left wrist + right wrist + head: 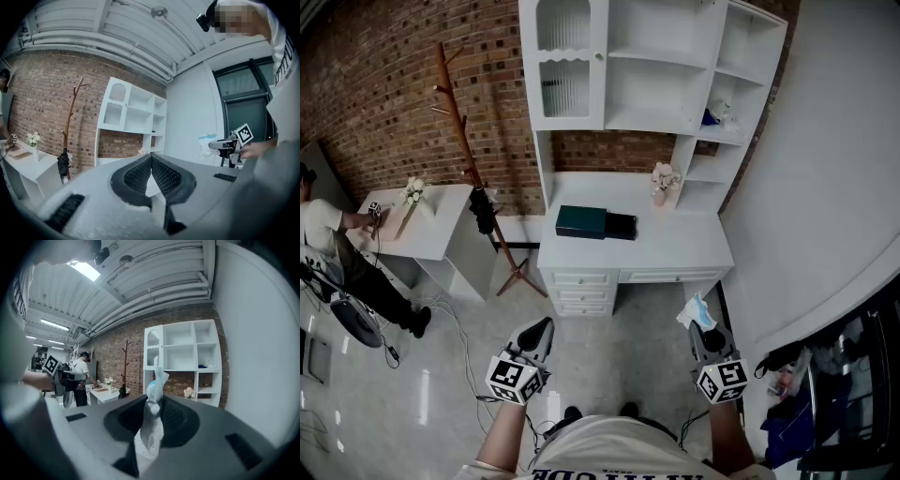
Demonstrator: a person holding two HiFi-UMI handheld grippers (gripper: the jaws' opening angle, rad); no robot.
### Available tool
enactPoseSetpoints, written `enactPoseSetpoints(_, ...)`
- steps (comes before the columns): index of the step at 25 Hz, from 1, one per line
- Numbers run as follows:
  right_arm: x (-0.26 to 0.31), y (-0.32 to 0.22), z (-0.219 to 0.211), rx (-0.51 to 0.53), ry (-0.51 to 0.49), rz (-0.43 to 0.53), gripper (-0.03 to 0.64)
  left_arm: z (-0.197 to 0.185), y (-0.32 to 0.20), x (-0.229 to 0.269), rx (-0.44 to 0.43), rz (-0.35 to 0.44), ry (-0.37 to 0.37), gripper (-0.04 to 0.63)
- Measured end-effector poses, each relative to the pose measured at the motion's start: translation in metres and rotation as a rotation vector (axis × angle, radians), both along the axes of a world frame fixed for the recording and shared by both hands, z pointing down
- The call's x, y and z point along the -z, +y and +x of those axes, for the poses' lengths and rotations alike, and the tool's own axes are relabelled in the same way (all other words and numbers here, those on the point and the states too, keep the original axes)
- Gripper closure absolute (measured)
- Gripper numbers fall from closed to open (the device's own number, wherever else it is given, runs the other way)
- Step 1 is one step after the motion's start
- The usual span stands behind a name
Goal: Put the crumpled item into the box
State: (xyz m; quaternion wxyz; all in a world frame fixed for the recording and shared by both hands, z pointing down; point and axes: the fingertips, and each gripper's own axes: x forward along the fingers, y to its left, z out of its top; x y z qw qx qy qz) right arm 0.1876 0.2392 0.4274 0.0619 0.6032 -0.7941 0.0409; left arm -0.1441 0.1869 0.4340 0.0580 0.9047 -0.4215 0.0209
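The crumpled item (pixel 153 394), a pale wad of what looks like tissue or thin plastic, is pinched between the jaws of the right gripper (pixel 704 334), low at the right of the head view, with part of the wad poking up past the tips. The left gripper (pixel 151 158) is held level at lower left, jaws pressed together with nothing between them. The dark box (pixel 594 222) is seen on the white surface (pixel 680 246) at the centre of the frame, well apart from both grippers, so the carry looks barely begun. Whether the box is open cannot be told from here; a black part shows at its right end.

Done well, the pinch would be held firm through the approach and the wad brought right over the opening before it is let go, since so light a thing may drift or cling to a pad. The empty left gripper could be used to steady or open the box.

Bare floor lies ahead of the person. The shelf unit (pixel 661 66) overhangs the back of the surface, a small vase of flowers (pixel 663 181) stands near the box, up and to its right, a coat stand (pixel 473 178) is seen at the left, and a wall closes in at the right
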Motion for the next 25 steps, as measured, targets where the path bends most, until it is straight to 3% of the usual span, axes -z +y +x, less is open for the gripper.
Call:
enactPoseSetpoints(14,0.002,-0.007,0.009,0.017,-0.015,0.012,0.535,0.009,0.001,-0.003,0.016,-0.003,-0.012,0.569)
enactPoseSetpoints(25,-0.006,-0.014,0.042,0.051,-0.043,0.005,0.535,0.038,0.004,-0.004,0.058,-0.011,-0.028,0.569)
